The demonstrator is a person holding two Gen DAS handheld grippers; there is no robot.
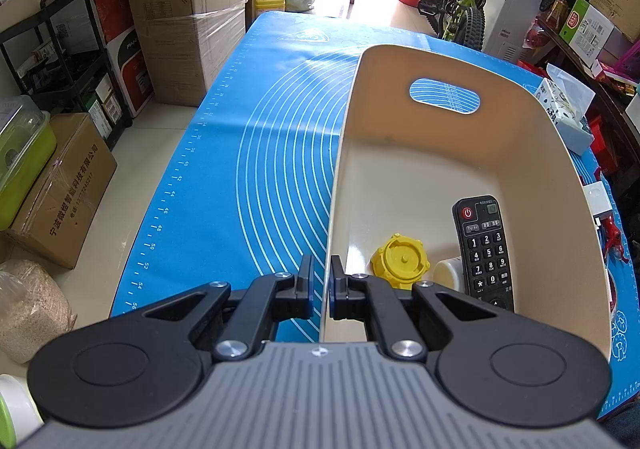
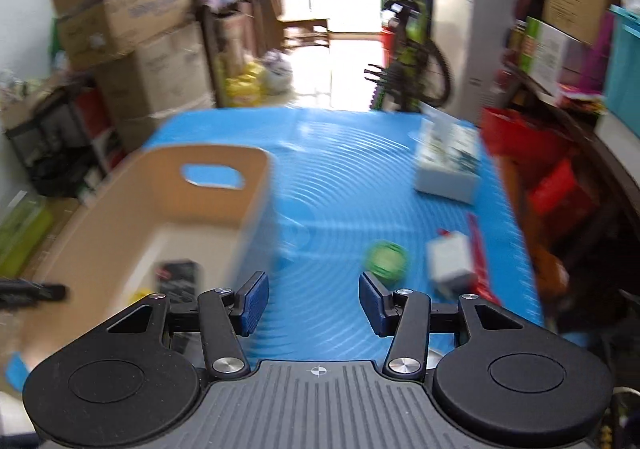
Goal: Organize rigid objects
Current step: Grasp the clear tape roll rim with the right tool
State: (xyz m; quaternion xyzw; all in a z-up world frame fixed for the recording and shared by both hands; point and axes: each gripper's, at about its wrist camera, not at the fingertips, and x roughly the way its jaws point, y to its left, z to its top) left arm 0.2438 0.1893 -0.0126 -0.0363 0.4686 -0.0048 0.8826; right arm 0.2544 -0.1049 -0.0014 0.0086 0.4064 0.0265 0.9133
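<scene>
Our left tool (image 1: 321, 281) clamps the bin (image 1: 440, 153) wall (remote (image 1: 482, 249) and cap inside); our right tool (image 2: 313, 301), apart and empty, next needs the green ball (image 2: 386, 259) on the table (image 2: 320, 177).

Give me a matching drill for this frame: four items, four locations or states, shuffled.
Items:
1. remote control
2. green round piece
3. left hand-held gripper
4. tissue box

Places or states:
A. at the far right of the blue mat
B. clamped on the bin wall
C. lying inside the cream bin
D. on the mat outside the bin, just ahead of the open right hand-held gripper

Pairs: 1-C, 2-D, 3-B, 4-A
</scene>
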